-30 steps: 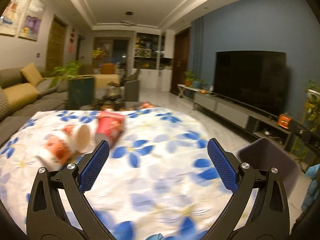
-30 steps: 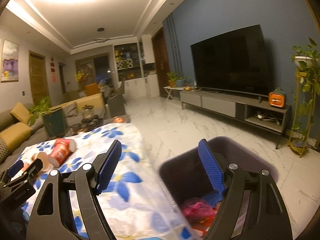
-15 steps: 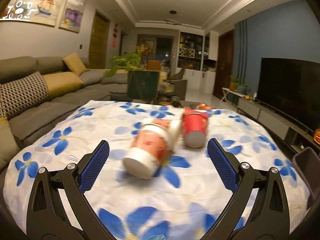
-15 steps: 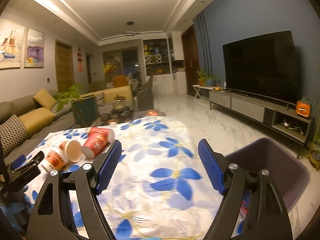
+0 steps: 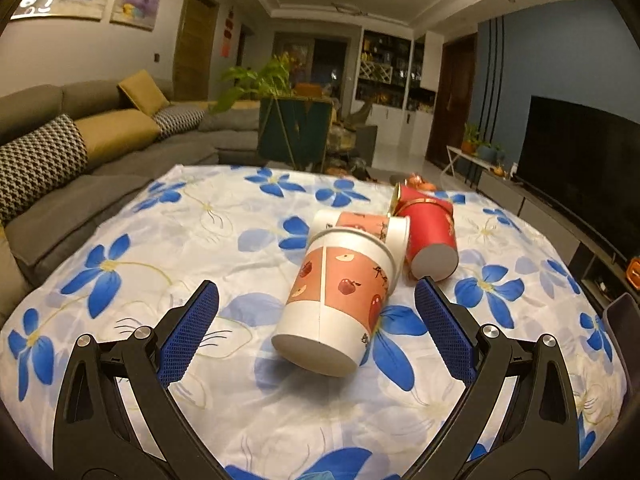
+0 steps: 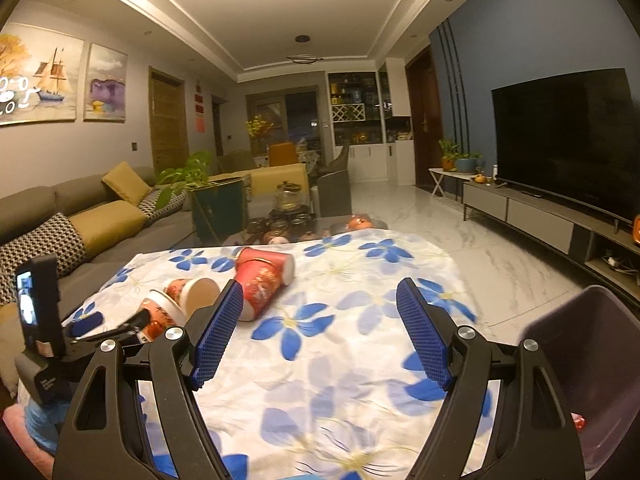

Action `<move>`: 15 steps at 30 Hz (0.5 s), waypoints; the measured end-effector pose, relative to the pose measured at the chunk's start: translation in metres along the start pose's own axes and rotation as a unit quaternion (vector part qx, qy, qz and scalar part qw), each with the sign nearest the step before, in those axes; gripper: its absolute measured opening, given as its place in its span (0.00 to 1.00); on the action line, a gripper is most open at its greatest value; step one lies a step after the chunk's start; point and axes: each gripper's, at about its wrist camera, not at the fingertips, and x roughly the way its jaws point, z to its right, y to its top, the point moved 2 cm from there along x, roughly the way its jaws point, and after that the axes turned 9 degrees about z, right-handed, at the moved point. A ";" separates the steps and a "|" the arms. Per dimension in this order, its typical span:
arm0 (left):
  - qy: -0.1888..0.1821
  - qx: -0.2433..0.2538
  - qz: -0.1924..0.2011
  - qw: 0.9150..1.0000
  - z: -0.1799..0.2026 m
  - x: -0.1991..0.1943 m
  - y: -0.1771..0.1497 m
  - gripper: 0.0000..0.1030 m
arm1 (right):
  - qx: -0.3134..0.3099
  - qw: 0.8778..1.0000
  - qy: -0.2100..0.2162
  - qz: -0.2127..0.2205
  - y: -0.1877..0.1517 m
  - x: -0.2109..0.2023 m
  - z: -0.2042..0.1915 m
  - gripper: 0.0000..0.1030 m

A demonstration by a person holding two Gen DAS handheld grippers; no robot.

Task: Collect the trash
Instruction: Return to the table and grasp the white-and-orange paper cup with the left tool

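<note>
Three paper cups lie on their sides on the flower-print tablecloth (image 5: 168, 240). The nearest is a white and orange apple-print cup (image 5: 340, 296), base toward me. A second apple-print cup (image 5: 360, 226) lies behind it and a red cup (image 5: 430, 232) to its right. My left gripper (image 5: 316, 336) is open, its pads either side of the nearest cup's base without touching it. My right gripper (image 6: 320, 332) is open and empty above the cloth, with the red cup (image 6: 264, 280) ahead of it on the left. A grey-purple bin (image 6: 580, 380) stands at the table's right edge.
A grey sofa (image 5: 100, 152) with yellow cushions runs along the left. Past the table's far end are a tea table (image 6: 288, 224) and a green planter (image 6: 218, 212). A TV (image 6: 560, 140) on a low unit lines the right wall, across white marble floor (image 6: 460, 240).
My left gripper swung left and closed in on the apple-print cup, which now sits between its pads. My right gripper turned away from the bin to over the table.
</note>
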 end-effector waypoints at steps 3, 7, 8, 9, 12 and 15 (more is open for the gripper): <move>-0.010 -0.009 -0.030 0.999 -0.004 0.014 -0.004 0.91 | -0.001 1.000 0.009 -0.006 -0.002 0.008 -0.008 0.75; -0.027 -0.022 -0.062 0.997 -0.006 0.028 -0.011 0.80 | -0.006 1.000 0.018 -0.015 -0.006 0.020 -0.019 0.75; -0.032 -0.025 -0.066 0.997 -0.007 0.030 -0.012 0.74 | -0.006 1.000 0.021 -0.017 -0.007 0.023 -0.021 0.75; -0.038 -0.029 -0.070 0.996 -0.007 0.031 -0.012 0.69 | -0.008 0.999 0.024 -0.020 -0.007 0.026 -0.025 0.75; -0.053 -0.038 -0.072 0.995 -0.009 0.032 -0.014 0.60 | -0.013 0.999 0.032 -0.024 -0.009 0.031 -0.031 0.75; -0.061 -0.041 -0.068 0.995 -0.009 0.030 -0.014 0.59 | -0.016 0.999 0.041 -0.031 -0.013 0.036 -0.038 0.75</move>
